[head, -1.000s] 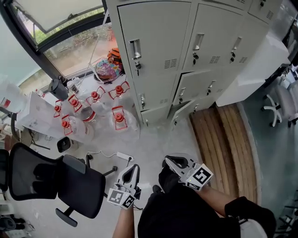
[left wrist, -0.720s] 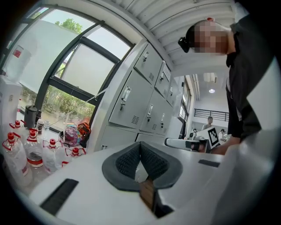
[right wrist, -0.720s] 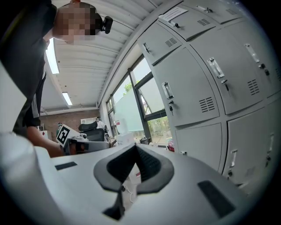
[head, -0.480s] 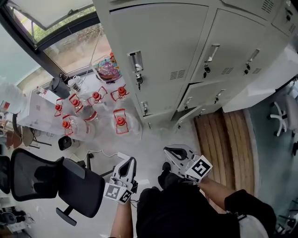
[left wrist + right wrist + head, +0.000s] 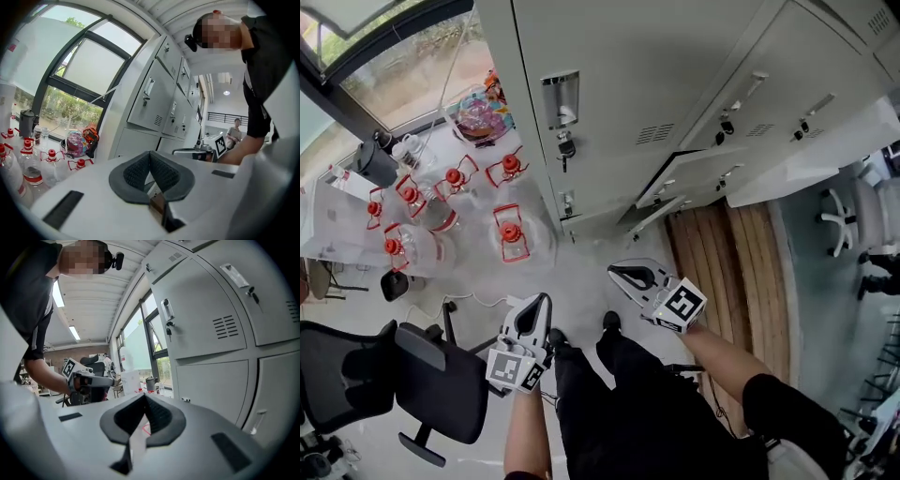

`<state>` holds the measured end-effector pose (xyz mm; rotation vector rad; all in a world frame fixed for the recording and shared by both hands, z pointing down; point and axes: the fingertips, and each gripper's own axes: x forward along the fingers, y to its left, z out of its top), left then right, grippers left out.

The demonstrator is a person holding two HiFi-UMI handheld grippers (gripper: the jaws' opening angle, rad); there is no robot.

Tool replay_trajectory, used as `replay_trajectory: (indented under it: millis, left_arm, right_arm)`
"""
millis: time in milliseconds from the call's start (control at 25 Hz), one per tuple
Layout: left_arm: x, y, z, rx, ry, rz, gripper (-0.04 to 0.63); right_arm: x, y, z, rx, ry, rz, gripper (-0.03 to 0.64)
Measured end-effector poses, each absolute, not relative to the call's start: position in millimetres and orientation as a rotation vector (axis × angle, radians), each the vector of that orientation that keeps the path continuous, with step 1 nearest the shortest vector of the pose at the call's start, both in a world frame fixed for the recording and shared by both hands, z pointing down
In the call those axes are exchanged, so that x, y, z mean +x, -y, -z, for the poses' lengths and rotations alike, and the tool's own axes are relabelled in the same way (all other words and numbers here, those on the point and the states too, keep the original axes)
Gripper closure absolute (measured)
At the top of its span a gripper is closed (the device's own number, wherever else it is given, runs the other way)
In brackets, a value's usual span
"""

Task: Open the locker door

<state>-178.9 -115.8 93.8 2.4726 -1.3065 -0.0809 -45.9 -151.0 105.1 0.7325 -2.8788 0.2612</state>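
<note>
A bank of grey lockers (image 5: 675, 84) fills the top of the head view. The nearest tall locker door (image 5: 619, 75) is closed; it has a recessed handle (image 5: 560, 98) with a key (image 5: 565, 148) hanging below it. That door (image 5: 201, 310) and its handle (image 5: 166, 310) show up close in the right gripper view, and farther off in the left gripper view as the door (image 5: 150, 101). My left gripper (image 5: 540, 302) (image 5: 150, 154) and right gripper (image 5: 619, 273) (image 5: 144, 397) are both shut and empty, held low in front of the lockers, apart from the door.
Several clear water bottles (image 5: 511, 234) with red caps stand on the floor left of the lockers. A black office chair (image 5: 394, 375) is at lower left. A low locker door (image 5: 661, 214) stands ajar beside a wooden platform (image 5: 722, 253). A person (image 5: 236, 131) stands far off.
The lockers have grown larger and nearer in the head view. Both grippers have shifted forward toward them, the right one up and left. Both stay shut.
</note>
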Motion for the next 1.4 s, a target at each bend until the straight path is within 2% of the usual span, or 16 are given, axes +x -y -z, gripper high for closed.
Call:
replay_trajectory:
  millis: [400,680,1040,1400]
  left_arm:
    - [-214.8,159.0,-183.1,2.527,1.149,0.019,0.580]
    - [-217.9,173.5,-260.8,2.560,1.055,-0.042,0.579]
    - [-239.4,179.4,-380.7,2.517,1.071,-0.102,0.540]
    - [-246.6,187.6,-473.8,2.561,1.070,-0.167,0.538]
  right_arm:
    - [-81.0,185.5,-186.0,0.901,2.791,-0.174,0.604]
    - [-93.0,202.7,-283.1,0.946,2.712,-0.195,0.600]
    - [-106.5,222.3,-408.2,1.040,2.682,-0.310,0.540]
    - [-107.6,238.0,-534.5,1.051,2.661,-0.384,0.514]
